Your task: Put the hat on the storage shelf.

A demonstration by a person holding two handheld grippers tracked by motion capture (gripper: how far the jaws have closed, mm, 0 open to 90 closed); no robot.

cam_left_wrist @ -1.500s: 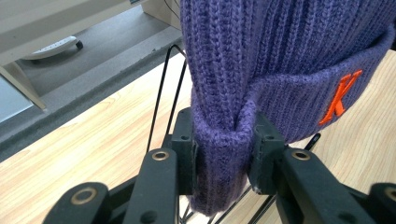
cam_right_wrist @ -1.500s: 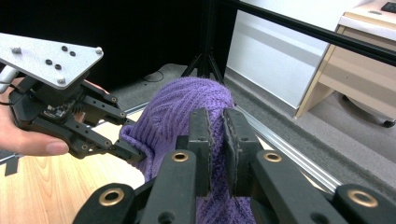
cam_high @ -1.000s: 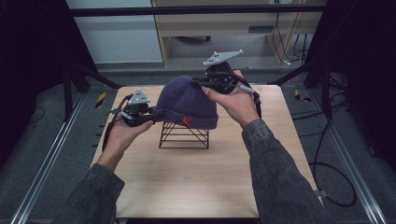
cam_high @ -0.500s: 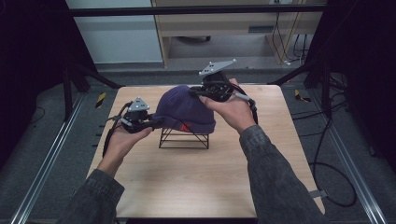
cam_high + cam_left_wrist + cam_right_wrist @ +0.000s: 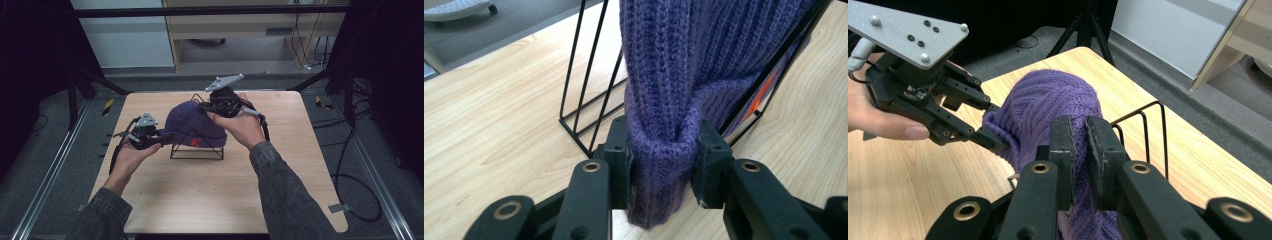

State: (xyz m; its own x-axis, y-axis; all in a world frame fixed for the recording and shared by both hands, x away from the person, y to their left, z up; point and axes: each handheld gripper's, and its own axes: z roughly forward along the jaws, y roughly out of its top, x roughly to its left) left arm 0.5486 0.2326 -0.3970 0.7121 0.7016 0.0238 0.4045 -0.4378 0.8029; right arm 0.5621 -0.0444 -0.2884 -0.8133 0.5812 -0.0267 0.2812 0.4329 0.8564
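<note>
A purple knit beanie (image 5: 192, 125) with a small red mark on its cuff lies draped over a black wire rack (image 5: 197, 152) in the middle of the wooden table (image 5: 210, 200). My left gripper (image 5: 167, 137) is shut on the cuff at the hat's left side. In the left gripper view the fabric (image 5: 684, 75) bunches between the pads of that gripper (image 5: 664, 150); its jaws have just eased open slightly with the cuff still pinched. My right gripper (image 5: 202, 106) is shut on the far right edge of the beanie (image 5: 1048, 100), knit pressed between its jaws (image 5: 1082, 145).
The rack's wires (image 5: 579, 90) stand close beside the left jaws. A wooden shelf unit (image 5: 240, 30) stands behind the table. Black stand legs (image 5: 95, 80) and cables (image 5: 350, 185) lie on the floor at the sides. Bare tabletop lies in front of the rack.
Both hands have come down and the beanie has sunk lower over the wire rack, with both grippers still gripping its edge.
</note>
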